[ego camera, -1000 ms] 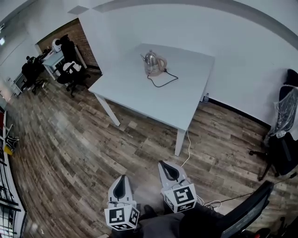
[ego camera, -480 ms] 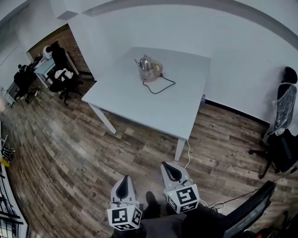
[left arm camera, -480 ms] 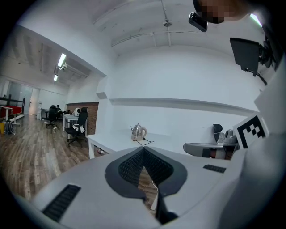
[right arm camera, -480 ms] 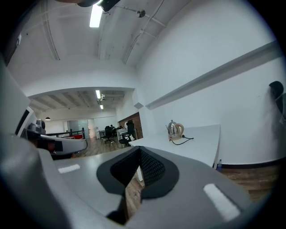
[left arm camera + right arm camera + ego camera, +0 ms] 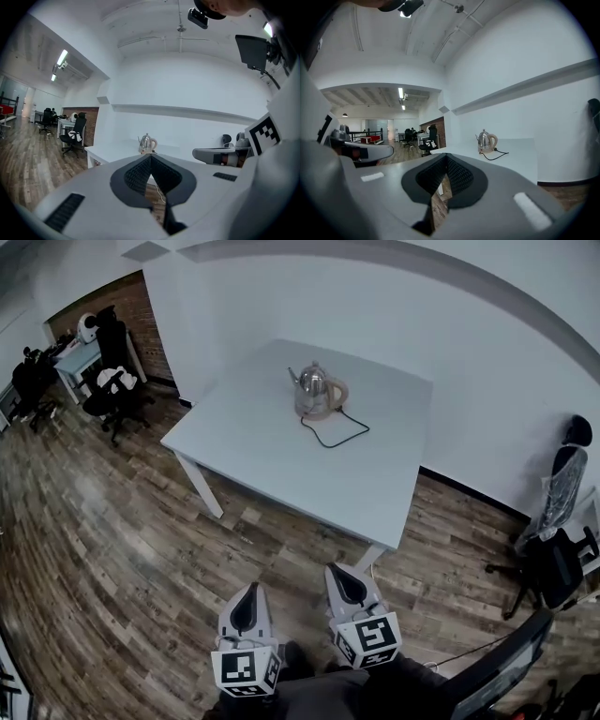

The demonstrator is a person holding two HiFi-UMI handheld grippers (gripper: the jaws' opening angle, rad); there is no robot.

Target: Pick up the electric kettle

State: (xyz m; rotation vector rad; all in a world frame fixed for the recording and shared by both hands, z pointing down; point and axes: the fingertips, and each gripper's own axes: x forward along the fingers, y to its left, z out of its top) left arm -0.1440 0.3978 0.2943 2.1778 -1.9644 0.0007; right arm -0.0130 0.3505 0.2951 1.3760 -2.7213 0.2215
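Upper left of frame: black office chairs [image 5: 111, 390] grouped before a red-brown brick wall [image 5: 127, 310], on a grey-brown wood-plank floor [image 5: 112, 549].

Lower centre, left: left hand-held gripper [image 5: 249, 590], grey with black pads, jaws pressed together with nothing between them, over the floor.

Centre: white rectangular counter [image 5: 272, 456] on white legs.

Upper centre: silver metal electric kettle with a beige handle [image 5: 317, 392], upright on the counter's far half, spout to the left, well apart from both grippers. A thin black power cord [image 5: 336, 435] loops from its base across the counter top.

Lower centre, right: right hand-held gripper [image 5: 340, 571], jaws likewise closed and empty, just short of the counter's near edge.

Right edge: black wheeled office chair [image 5: 553, 563].
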